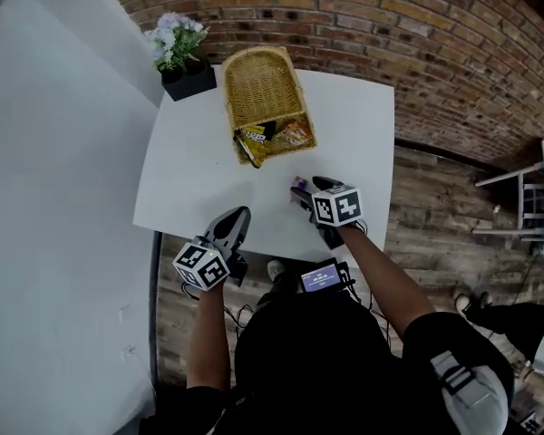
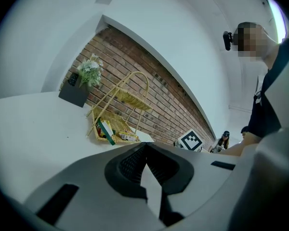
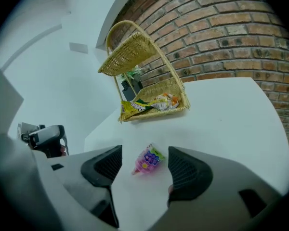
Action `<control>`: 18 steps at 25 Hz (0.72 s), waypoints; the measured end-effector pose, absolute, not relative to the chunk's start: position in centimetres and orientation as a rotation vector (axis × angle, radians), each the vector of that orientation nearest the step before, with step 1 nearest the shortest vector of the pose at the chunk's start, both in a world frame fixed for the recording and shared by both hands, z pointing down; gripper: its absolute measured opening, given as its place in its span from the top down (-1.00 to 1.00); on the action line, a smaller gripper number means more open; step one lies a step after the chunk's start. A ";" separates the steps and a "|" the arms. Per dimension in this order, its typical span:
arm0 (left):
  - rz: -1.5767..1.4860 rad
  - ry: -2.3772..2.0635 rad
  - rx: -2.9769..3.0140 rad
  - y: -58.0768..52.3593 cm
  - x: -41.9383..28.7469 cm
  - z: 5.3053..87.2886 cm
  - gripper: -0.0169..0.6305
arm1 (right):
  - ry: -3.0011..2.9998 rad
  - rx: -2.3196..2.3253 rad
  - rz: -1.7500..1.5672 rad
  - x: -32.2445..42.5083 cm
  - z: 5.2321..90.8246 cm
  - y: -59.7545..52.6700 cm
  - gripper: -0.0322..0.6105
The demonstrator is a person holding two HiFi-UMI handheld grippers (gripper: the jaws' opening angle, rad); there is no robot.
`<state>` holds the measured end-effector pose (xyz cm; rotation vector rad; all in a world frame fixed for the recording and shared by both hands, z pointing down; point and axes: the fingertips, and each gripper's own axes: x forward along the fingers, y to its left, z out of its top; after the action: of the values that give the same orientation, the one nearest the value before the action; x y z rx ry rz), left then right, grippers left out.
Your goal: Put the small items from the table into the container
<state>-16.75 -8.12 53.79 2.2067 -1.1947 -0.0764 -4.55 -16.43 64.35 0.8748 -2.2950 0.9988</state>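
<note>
A small pink packet (image 3: 147, 160) lies on the white table (image 1: 190, 179), a short way in front of the wicker basket (image 1: 258, 89). My right gripper (image 3: 144, 154) is open, angled down, one jaw on each side of the packet without pressing it. In the head view the packet (image 1: 298, 183) peeks out just beyond the right gripper (image 1: 303, 193). Yellow and orange snack packets (image 3: 151, 104) lie in the basket (image 3: 149, 88). My left gripper (image 2: 145, 150) is shut and empty, held near the table's front edge (image 1: 238, 216).
A black pot of flowers (image 1: 183, 62) stands at the table's far left corner, beside the basket's tall handle (image 2: 135, 81). A brick wall runs behind the table. A white chair (image 1: 526, 198) stands on the wooden floor at right.
</note>
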 end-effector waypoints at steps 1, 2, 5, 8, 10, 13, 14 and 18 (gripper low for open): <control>-0.073 -1.193 2.203 -8.1 -16.8 53.9 0.92 | -2.283 0.883 1.000 -4.6 64.7 -16.5 0.02; -0.070 -1.191 2.199 -8.1 -16.9 54.1 0.92 | -2.272 0.889 1.003 -4.7 65.0 -16.5 0.02; -0.066 -1.187 2.189 -8.0 -17.1 54.5 0.92 | -2.244 0.918 1.016 -4.8 65.8 -16.7 0.02; -0.068 -1.182 2.179 -8.0 -17.4 54.7 0.92 | -2.228 0.960 1.022 -5.0 66.4 -17.0 0.02; -0.066 -1.177 2.177 -8.0 -17.7 54.8 0.92 | -2.216 0.973 1.015 -5.2 66.8 -17.1 0.02; -0.061 -1.174 2.177 -8.0 -18.1 54.9 0.92 | -2.201 0.985 1.008 -5.7 67.4 -17.1 0.02; -0.060 -1.173 2.177 -8.0 -18.2 54.9 0.92 | -2.199 0.991 1.006 -5.8 67.6 -17.1 0.02; -0.057 -1.173 2.166 -8.0 -18.8 55.3 0.92 | -2.194 1.009 0.993 -6.3 68.0 -17.2 0.03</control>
<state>-18.82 -8.03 55.30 2.1658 -1.1732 -0.0568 -6.26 -17.16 67.96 1.0092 -2.1937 0.9929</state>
